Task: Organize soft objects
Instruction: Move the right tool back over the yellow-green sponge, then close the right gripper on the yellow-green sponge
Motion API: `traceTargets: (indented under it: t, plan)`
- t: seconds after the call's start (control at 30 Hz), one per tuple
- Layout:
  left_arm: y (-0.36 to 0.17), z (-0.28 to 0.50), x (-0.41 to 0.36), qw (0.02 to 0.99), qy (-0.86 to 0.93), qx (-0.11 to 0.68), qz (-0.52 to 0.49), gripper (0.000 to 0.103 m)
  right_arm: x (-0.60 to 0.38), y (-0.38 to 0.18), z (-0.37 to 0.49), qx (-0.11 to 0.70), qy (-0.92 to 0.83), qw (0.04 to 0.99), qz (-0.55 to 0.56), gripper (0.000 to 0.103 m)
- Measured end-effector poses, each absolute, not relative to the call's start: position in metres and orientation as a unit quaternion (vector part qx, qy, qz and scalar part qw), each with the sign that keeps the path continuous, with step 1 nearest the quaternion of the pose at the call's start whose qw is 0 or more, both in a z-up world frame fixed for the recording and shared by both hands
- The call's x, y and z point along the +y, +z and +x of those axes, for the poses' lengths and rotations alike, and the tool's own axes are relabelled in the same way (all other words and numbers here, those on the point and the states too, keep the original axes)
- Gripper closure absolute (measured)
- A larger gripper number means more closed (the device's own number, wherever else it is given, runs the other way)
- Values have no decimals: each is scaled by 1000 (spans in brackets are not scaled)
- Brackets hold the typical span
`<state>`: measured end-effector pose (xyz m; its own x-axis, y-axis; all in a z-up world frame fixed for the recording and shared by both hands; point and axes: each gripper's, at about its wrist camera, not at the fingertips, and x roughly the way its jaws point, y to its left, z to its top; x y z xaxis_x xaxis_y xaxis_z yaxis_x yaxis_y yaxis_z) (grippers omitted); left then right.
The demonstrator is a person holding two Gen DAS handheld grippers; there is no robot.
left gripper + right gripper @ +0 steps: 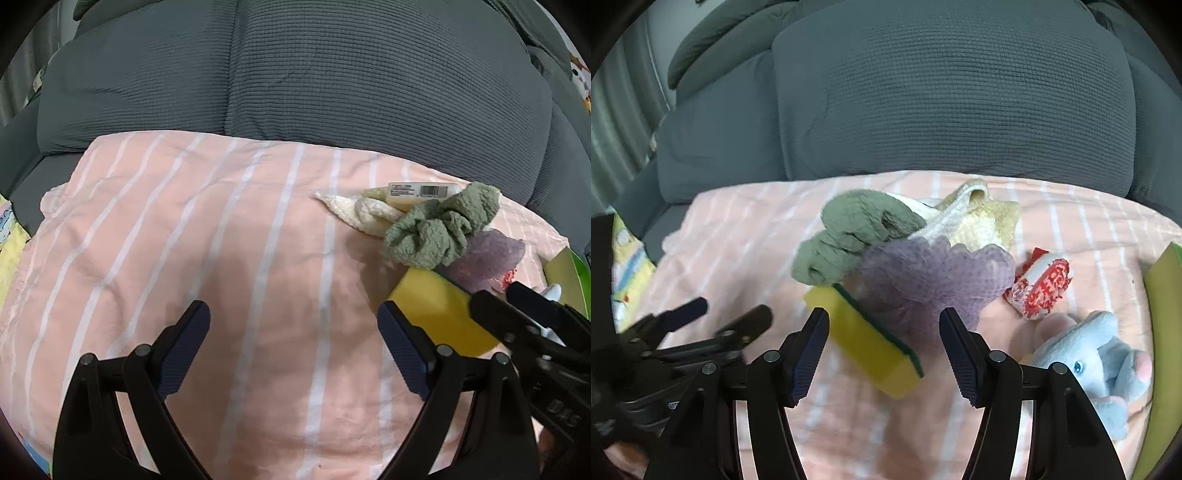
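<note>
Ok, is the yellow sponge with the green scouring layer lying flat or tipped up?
Tipped: the yellow sponge with the green scouring layer rests on a long edge, its green layer facing the purple mesh pouf.

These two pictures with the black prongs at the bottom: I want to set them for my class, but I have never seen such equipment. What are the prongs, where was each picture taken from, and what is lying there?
The prongs are two-finger grippers, one held in each of a person's hands, each with a wide-angle camera looking along its fingers. One picture comes from the left gripper, the other from the right gripper. Both are open and hold nothing.

On a pink striped cloth, before grey cushions, lie a yellow sponge with a green side, a green knitted cloth, a purple mesh puff, a cream cloth, a red and white roll and a blue plush toy. The sponge lies just ahead of the right gripper.
</note>
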<state>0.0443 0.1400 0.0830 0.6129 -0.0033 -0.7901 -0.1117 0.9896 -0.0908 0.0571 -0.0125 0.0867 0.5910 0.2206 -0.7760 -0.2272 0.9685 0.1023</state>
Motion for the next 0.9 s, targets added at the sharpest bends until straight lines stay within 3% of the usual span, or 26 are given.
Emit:
traceTargets:
  t: [0.17,0.3,0.4,0.63,0.8,0.83,0.87,0.9]
  plan:
    - [83,40,138,896,37,439,-59,11,-10,77,59,433,109,895,-21,42]
    - [85,39,143,898,38,433,-72,11,-10,82,51,430,132,893,-12,80]
    - [85,40,147,896,47,434,-75,11,-16,90,41,445,158,881,16,86]
    - [86,41,149,894,49,438,-79,11,-35,103,23,464,234,849,95,87]
    - [85,40,147,893,48,440,-79,11,-32,106,20,444,191,874,42,85]
    - [85,41,147,893,50,440,-80,11,-32,105,21,444,188,875,40,82]
    - [85,41,147,892,51,442,-81,11,-30,103,23,445,188,875,41,67]
    - [85,42,148,891,52,443,-83,11,-29,101,25,446,187,874,42,45]
